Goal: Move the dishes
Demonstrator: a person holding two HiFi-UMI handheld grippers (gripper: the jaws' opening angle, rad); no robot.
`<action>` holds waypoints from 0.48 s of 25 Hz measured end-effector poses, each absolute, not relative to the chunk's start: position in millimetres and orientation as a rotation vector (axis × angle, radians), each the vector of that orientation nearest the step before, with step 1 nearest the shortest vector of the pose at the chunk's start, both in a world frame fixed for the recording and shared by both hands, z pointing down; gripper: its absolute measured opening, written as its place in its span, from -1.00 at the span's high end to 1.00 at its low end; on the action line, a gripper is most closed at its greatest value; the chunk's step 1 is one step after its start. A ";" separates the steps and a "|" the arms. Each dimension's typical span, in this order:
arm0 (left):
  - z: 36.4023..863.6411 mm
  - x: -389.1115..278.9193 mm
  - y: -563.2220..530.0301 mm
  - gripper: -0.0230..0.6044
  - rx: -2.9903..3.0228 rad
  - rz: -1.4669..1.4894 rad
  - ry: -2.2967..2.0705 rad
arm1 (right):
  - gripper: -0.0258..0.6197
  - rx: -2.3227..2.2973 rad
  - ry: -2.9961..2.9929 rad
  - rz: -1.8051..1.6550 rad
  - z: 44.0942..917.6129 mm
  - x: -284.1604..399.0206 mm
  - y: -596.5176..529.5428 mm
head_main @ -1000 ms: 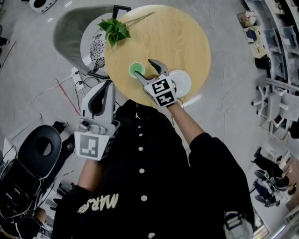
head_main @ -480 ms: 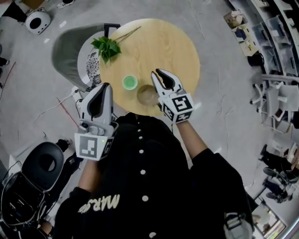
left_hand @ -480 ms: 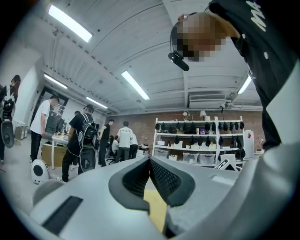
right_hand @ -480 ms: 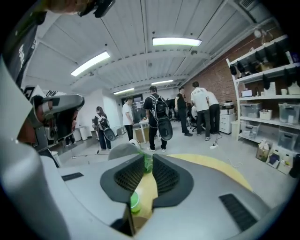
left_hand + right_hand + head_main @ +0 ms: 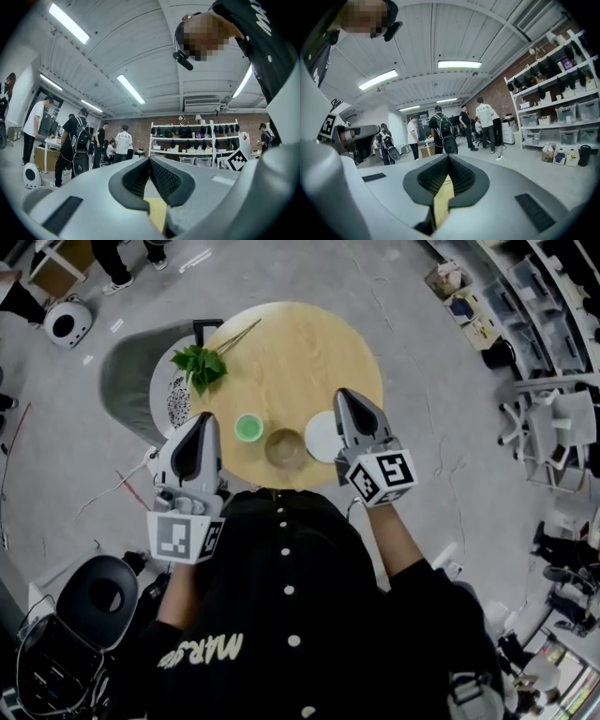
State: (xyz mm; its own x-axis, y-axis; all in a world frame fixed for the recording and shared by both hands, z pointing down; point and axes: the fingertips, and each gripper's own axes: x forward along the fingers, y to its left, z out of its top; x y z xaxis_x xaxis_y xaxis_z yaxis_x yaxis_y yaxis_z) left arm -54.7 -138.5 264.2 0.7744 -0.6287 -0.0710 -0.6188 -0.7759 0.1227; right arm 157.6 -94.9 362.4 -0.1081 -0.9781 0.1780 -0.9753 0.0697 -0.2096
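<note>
Three dishes sit in a row on the near part of the round wooden table (image 5: pixel 300 343): a small green cup (image 5: pixel 248 427), a brownish glass bowl (image 5: pixel 285 448) and a white plate (image 5: pixel 320 437), partly hidden behind my right gripper. My right gripper (image 5: pixel 347 393) is held up above the table's near right edge and points level. Its jaws have just been closing and now meet with nothing between them (image 5: pixel 449 158). My left gripper (image 5: pixel 208 418) hangs off the table's near left edge, also shut and empty (image 5: pixel 150 160).
A leafy green sprig (image 5: pixel 199 364) lies at the table's far left. A grey chair (image 5: pixel 127 343) with a patterned cushion stands left of the table. A black round seat (image 5: pixel 98 592) is at lower left. Shelves (image 5: pixel 553 296) line the right wall; several people stand in the room.
My right gripper has lifted away from the dishes, swung to the right and gone from open to shut. The glass bowl has come into sight. My left gripper has risen a little.
</note>
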 end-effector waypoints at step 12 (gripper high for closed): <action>242.8 -54.5 -145.1 0.92 2.919 -0.189 -1.089 | 0.92 -2.336 2.085 -0.124 282.0 237.7 -38.1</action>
